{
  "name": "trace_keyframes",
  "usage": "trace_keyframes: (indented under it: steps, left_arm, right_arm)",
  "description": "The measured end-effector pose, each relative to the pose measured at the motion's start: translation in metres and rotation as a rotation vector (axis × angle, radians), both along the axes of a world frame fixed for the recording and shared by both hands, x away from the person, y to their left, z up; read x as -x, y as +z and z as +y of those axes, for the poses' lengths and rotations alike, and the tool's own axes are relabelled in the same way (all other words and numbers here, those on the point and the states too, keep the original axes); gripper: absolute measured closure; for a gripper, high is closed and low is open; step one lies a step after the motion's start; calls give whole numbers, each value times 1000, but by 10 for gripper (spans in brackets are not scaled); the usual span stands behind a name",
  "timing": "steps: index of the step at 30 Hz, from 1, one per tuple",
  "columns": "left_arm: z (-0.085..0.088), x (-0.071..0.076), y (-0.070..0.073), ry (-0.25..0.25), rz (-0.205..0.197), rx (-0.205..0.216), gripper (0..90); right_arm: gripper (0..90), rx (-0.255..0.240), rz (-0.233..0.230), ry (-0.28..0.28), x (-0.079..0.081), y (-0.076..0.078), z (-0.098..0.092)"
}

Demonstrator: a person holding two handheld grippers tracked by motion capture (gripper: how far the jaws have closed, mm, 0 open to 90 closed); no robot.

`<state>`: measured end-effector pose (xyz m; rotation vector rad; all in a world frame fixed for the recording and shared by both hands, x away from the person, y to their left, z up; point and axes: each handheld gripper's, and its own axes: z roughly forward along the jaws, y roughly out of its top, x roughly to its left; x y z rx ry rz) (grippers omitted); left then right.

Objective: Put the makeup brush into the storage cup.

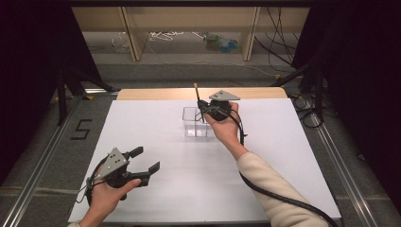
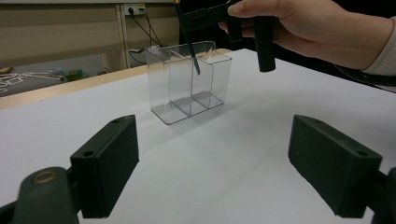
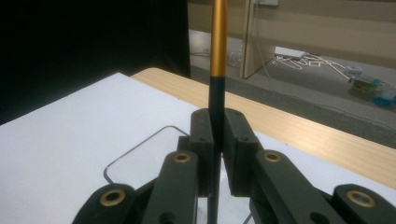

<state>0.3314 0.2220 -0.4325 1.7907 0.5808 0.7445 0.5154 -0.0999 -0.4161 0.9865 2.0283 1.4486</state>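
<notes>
A clear plastic box point(image 1: 189, 110) with several compartments stands at the middle of the table's far half. My right gripper point(image 1: 204, 109) hovers over it, shut on a thin stick point(image 1: 196, 92) that is black below and gold above. The stick point(image 3: 218, 46) stands nearly upright between the closed jaws of the right gripper point(image 3: 217, 140). In the left gripper view the stick's lower tip point(image 2: 196, 65) dips below the rim of the box point(image 2: 161, 84); which compartment it is in I cannot tell. My left gripper point(image 1: 146, 159) rests near the front left, open and holding nothing point(image 2: 219, 163).
A white sheet point(image 1: 156, 142) covers the table, with a wooden strip point(image 1: 142, 93) along the far edge. Beyond it are a shelf frame point(image 1: 132, 38) and loose cables on the floor. Black curtains close both sides. A "5" point(image 1: 81, 128) is marked on the floor at left.
</notes>
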Motion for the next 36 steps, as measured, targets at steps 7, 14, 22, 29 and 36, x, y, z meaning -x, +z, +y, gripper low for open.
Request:
trace_keyframes:
  steps: [7, 14, 22, 29, 36]
  left_arm:
    - [0, 0, 0, 1, 0, 1, 157]
    - [0, 0, 0, 0, 0, 1, 157]
    - [0, 0, 0, -1, 0, 2, 157]
    - [0, 0, 0, 0, 0, 1, 157]
    - [0, 0, 0, 0, 0, 1, 158]
  right_arm:
    - [835, 13, 7, -10, 1, -1, 0]
    - [835, 15, 14, -5, 0, -3, 0]
    - [835, 18, 30, -6, 0, -5, 0]
    - [835, 28, 25, -12, 0, -6, -1]
    - [835, 25, 24, -17, -1, -8, 0]
